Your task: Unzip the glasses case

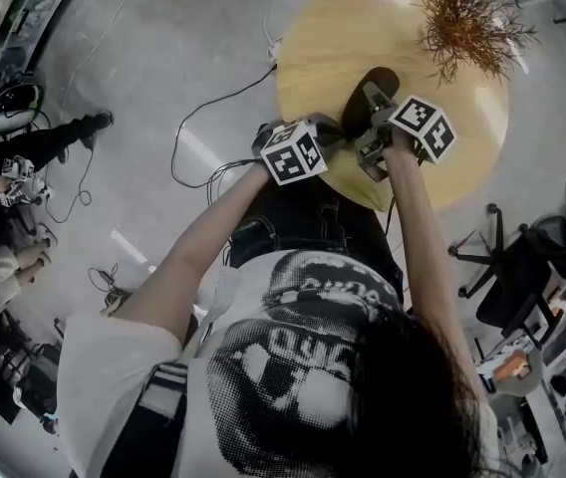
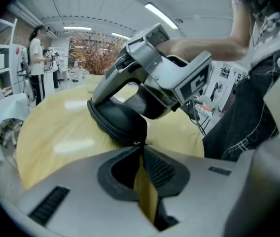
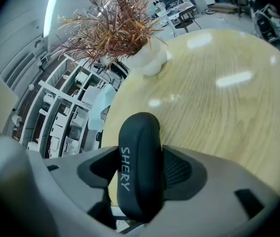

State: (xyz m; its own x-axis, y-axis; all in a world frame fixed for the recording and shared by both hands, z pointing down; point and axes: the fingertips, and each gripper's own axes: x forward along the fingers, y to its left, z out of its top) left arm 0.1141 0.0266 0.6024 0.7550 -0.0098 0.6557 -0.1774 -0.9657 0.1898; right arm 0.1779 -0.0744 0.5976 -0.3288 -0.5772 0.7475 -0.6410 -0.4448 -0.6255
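The black oval zipped glasses case (image 3: 139,167) is held over the round pale wooden desk (image 3: 228,107), low in the centre of the right gripper view. There the right claw (image 3: 140,181) is spread wide and clamped across the case's body, apparently so that it is steadied against a tug. In the middle of the left gripper view, the left claw (image 2: 140,149) is pressed nearly together on the small metal zip pull (image 2: 139,143) at the case's near tip, seemingly so it can be drawn along the seam. No opening is seen yet.
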